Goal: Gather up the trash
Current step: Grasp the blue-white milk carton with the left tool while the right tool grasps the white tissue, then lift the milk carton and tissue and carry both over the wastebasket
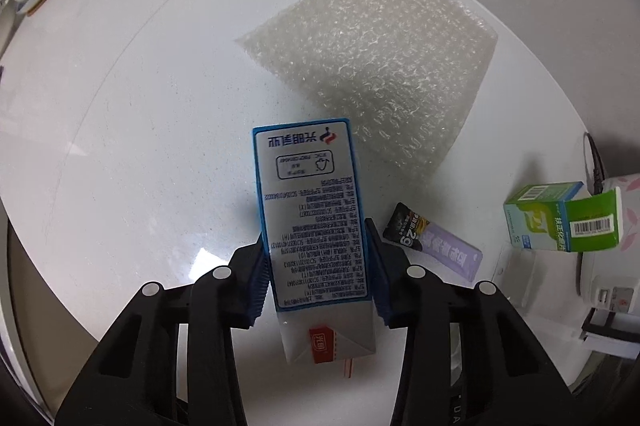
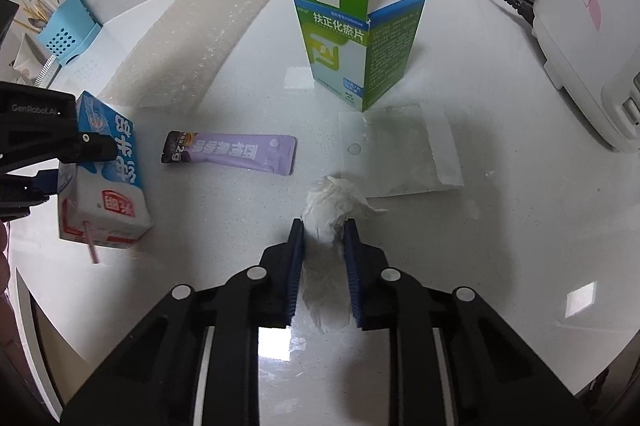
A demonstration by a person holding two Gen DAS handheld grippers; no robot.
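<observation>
Left gripper (image 1: 316, 266) pinches milk carton (image 1: 310, 214), bubble wrap (image 1: 372, 66) beyond. Right gripper (image 2: 322, 262) pinches crumpled tissue (image 2: 332, 206) on white table (image 2: 500, 266); purple sachet (image 2: 236, 152) left, green box (image 2: 344, 26) far.

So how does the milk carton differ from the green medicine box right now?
The milk carton is clamped in the left gripper; the green medicine box stands free on the table. The carton is blue and white with a straw, top sealed; the box is green with its top flap open. Both are printed cardboard.
</observation>
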